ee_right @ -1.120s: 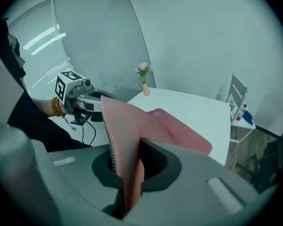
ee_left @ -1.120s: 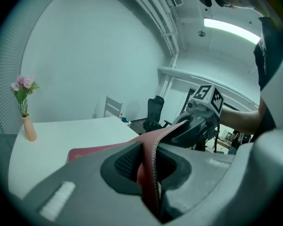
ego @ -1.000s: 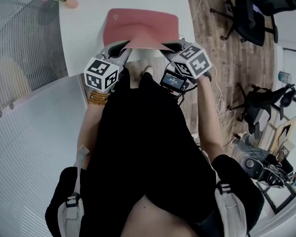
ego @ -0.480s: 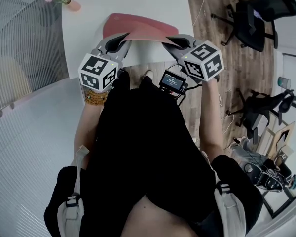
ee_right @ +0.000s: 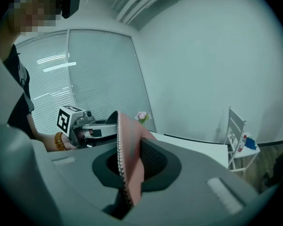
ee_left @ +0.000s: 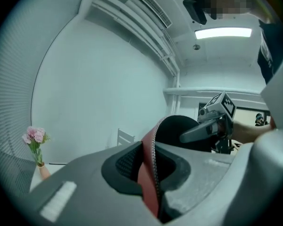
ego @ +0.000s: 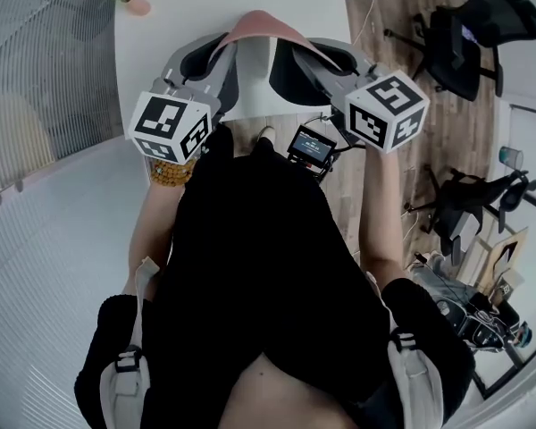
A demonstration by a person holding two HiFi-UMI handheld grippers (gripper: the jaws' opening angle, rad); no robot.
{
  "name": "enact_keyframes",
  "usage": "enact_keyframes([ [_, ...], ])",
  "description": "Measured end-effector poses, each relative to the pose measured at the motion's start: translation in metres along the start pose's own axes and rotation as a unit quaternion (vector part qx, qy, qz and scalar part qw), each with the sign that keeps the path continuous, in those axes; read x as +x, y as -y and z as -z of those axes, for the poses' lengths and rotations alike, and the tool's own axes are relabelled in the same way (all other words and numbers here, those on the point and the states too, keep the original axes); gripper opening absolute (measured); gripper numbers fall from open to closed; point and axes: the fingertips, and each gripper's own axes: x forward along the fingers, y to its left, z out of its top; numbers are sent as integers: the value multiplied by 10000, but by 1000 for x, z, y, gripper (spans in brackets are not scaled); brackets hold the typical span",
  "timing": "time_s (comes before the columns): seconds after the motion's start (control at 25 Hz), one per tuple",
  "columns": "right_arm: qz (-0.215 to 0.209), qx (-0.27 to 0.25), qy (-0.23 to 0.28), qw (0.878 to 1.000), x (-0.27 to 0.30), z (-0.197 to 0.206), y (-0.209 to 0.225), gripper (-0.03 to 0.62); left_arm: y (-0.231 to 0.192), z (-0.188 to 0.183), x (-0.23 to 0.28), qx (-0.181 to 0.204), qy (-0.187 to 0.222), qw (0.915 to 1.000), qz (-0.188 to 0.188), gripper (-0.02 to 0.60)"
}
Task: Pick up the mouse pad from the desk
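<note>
Mouse pad of thin red fabric (ego: 259, 27) has left the white desk (ego: 188, 7), its edge pinched by my left gripper (ego: 216, 61) and right gripper (ego: 290, 61), so the pickup looks done.

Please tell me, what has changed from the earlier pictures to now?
The mouse pad, which lay mostly flat on the desk, has been raised toward the person and now arches between the left tongs and the right tongs. Both tongs rose with it. Unchanged: both tongs stay shut on the pad, and the vase of flowers stands at the desk's far corner.
</note>
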Motion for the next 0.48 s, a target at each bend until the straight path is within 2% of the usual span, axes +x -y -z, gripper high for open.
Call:
enact_keyframes([
  [0.28,387,-155,490,9979,-6,-24,2,44,-3,-29,-4,753,425,9953,-443,21],
  [0.48,881,-354,1100,9894,-17,-48,11,44,0,-51,-2,1079,804,9896,-508,21],
])
